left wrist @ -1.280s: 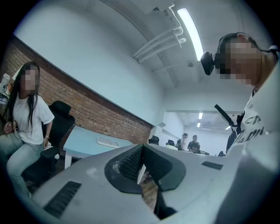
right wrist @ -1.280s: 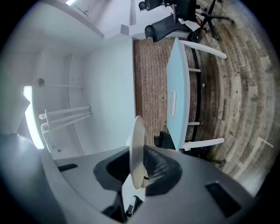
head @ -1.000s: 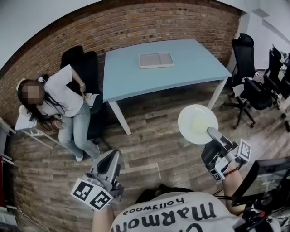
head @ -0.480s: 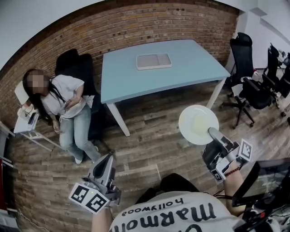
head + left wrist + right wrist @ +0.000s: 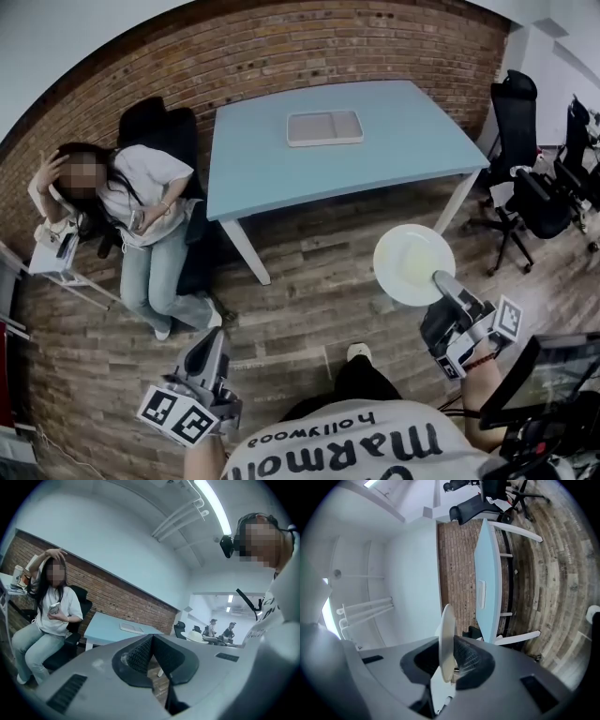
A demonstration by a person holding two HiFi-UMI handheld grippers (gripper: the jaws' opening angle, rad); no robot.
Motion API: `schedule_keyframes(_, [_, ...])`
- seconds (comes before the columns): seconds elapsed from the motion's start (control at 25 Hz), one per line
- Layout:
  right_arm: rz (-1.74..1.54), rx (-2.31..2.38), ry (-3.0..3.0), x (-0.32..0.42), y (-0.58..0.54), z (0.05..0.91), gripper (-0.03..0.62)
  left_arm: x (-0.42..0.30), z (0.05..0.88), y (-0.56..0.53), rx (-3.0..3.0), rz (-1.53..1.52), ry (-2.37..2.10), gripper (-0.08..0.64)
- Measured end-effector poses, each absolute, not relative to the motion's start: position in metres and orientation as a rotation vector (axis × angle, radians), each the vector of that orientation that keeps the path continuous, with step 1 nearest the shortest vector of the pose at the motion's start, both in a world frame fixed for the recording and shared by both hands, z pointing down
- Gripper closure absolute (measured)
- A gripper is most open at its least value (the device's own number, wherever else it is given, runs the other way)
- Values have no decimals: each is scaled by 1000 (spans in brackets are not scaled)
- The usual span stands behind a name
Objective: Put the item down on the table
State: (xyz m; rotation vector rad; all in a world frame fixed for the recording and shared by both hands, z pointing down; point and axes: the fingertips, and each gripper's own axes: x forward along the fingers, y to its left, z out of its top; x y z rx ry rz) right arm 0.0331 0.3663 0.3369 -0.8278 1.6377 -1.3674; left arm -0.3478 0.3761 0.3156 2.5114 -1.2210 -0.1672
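A white round plate hangs over the wooden floor, short of the light blue table, with my right gripper shut on its near rim. In the right gripper view the plate stands edge-on between the jaws of the right gripper, pads pressed on both faces, and the table lies ahead. My left gripper is low at the left, pointing toward the table. Its jaws meet in the left gripper view with nothing between them.
A grey tray lies on the table's far side. A person sits in a dark chair left of the table beside a small white side table. Black office chairs stand at the right, a monitor near my right arm.
Both grippers have sunk slightly in the head view, the left one drifting down and left. The plate stays gripped. A foot now shows ahead of me. The seated person has raised a hand to the head.
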Motion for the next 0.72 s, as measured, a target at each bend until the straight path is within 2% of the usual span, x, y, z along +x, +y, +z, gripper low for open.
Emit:
schedule_keyframes(0.32, [-1381,-816,1681,66,279,332,529,-324,302,293,2447,-281,-1293,552])
schedule_keyframes(0.72, [-1430,-813,1713,120,192,346,529,-253,308,218,2471,-191,-1296,552])
